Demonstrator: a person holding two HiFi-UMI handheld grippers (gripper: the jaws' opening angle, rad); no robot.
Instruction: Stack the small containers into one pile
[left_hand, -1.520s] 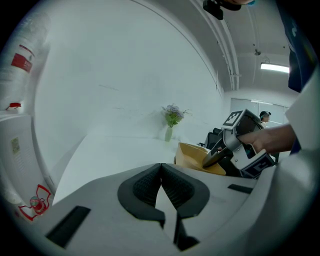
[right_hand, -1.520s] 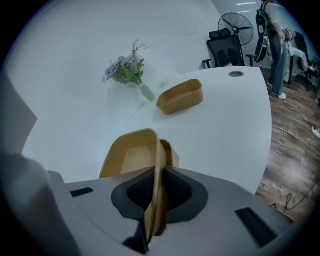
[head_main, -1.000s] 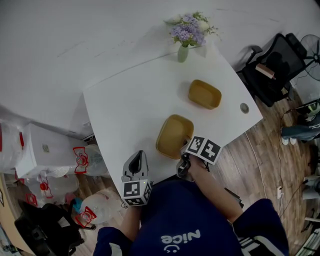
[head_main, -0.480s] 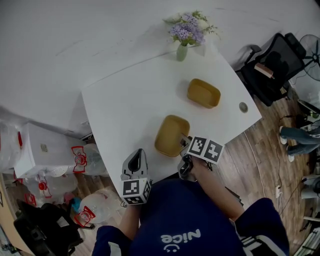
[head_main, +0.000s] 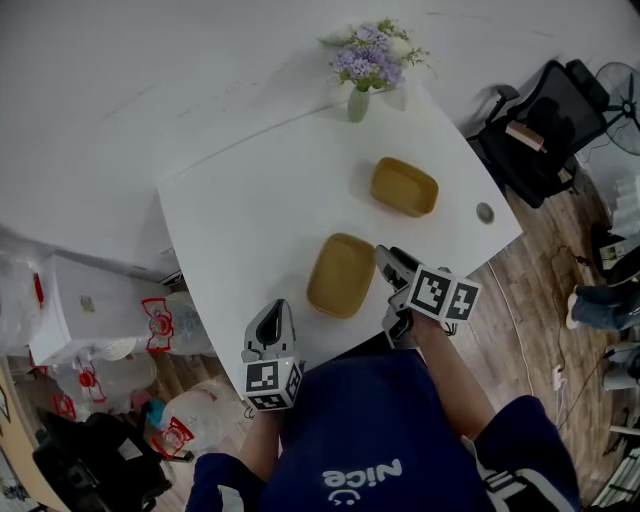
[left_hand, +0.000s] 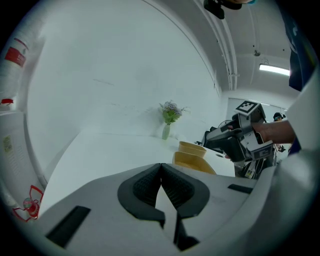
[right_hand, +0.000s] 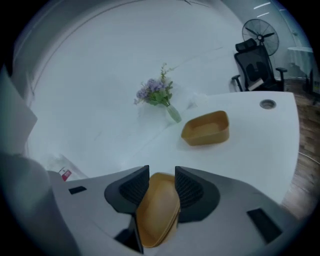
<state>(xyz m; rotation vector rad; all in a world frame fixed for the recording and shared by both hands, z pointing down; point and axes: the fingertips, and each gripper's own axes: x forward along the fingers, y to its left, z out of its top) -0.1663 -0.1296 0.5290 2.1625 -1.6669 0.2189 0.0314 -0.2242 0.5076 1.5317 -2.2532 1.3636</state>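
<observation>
Head view and the two gripper views, after a release. The right gripper (head_main: 392, 265) has just been opening its jaws and now stands as wide as it goes. It has come off the rim of the near container (head_main: 341, 275), where it sat closed a second ago, and hangs just off that container's 3 o'clock side. In its own view the container shows through the gap, but the pads do not press on it. The left gripper (head_main: 270, 325) rests at 7 o'clock of the container, jaws together and empty.

The near container lies free on the white table (head_main: 250, 220). The far container (head_main: 404, 186) sits well apart at its 1 o'clock, so no pile exists yet; one must probably be carried to the other.

A vase of flowers (head_main: 358, 103) stands at the table's 12 o'clock edge and a round grommet (head_main: 485, 212) near its 3 o'clock corner. An office chair (head_main: 545, 125) and a fan (head_main: 618, 95) stand on the wooden floor (head_main: 540, 290) at 2 o'clock, with plastic bags (head_main: 165, 320) at 8 o'clock.
</observation>
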